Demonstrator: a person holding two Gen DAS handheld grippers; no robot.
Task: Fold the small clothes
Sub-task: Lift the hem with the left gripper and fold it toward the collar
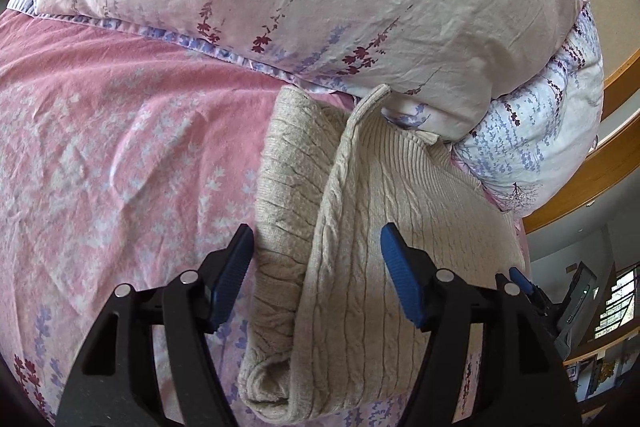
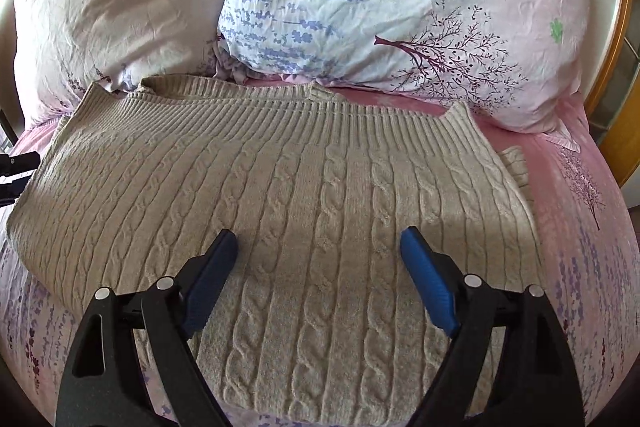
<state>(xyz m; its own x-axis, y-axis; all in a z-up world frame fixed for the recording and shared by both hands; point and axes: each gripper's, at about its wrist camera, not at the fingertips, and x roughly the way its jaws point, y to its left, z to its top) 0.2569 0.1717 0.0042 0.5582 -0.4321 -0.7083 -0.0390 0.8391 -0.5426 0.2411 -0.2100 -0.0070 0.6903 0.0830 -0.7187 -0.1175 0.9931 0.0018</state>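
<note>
The beige cable-knit sweater lay folded on the pink floral bedsheet, directly under and ahead of both claws. In the right wrist view the right gripper hovered above the broad knit panel with its jaws spread wide, the blue ribbed pads apart and nothing pinched between them; the fabric below looked flat and free of their grip. In the left wrist view the left gripper stood over the sweater's folded side edge, its jaws also parted, one blue pad above the knit and the other above the sheet just beside the fold; whether that pad brushed the cloth could not be told. The right gripper's blue tip and grey body showed at the right edge of that view. The sweater was thick and soft, with raised twisted cables running lengthwise and a band of fine vertical ribbing along the far edge nearest the pillows. Its folded edge made a rounded roll, and a ribbed flap stood up against the bedding. Behind it two plump, creased cotton pillows rested, one pale pink, the other white with lavender sprigs and a dark tree print. A curved wooden bed frame rimmed the mattress.
</note>
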